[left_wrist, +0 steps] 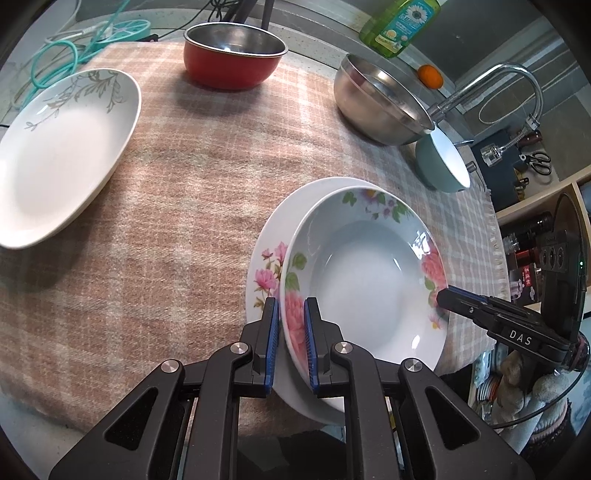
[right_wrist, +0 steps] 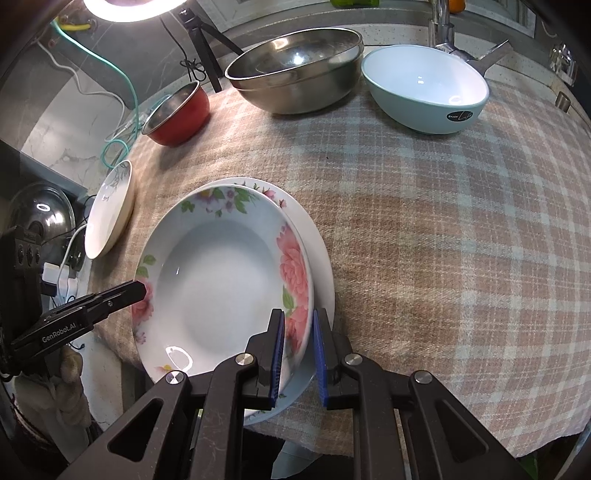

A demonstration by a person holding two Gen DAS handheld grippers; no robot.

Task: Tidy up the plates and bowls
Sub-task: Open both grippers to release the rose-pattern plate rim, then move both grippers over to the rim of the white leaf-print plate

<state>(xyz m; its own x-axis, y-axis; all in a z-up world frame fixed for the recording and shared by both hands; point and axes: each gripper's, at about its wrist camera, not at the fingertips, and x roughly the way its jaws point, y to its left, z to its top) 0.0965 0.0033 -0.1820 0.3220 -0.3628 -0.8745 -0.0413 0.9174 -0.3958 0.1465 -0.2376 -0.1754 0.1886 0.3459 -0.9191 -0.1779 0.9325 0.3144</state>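
A deep floral plate (left_wrist: 365, 273) (right_wrist: 221, 280) sits on a flat floral plate (left_wrist: 273, 243) (right_wrist: 317, 258) at the table's near edge. My left gripper (left_wrist: 291, 339) is shut on the deep plate's left rim. My right gripper (right_wrist: 298, 354) straddles its right rim, the pads close around the rim. Each gripper shows in the other view, the right one (left_wrist: 443, 295) and the left one (right_wrist: 142, 290). A white leaf-pattern plate (left_wrist: 59, 155) (right_wrist: 110, 210) lies to the left.
A red pot (left_wrist: 232, 55) (right_wrist: 177, 114), a steel bowl (left_wrist: 380, 107) (right_wrist: 295, 70) and a teal bowl (left_wrist: 443, 162) (right_wrist: 424, 88) stand at the back of the plaid cloth (left_wrist: 184, 184). A faucet (left_wrist: 498, 85) and soap bottle (left_wrist: 402, 22) are behind.
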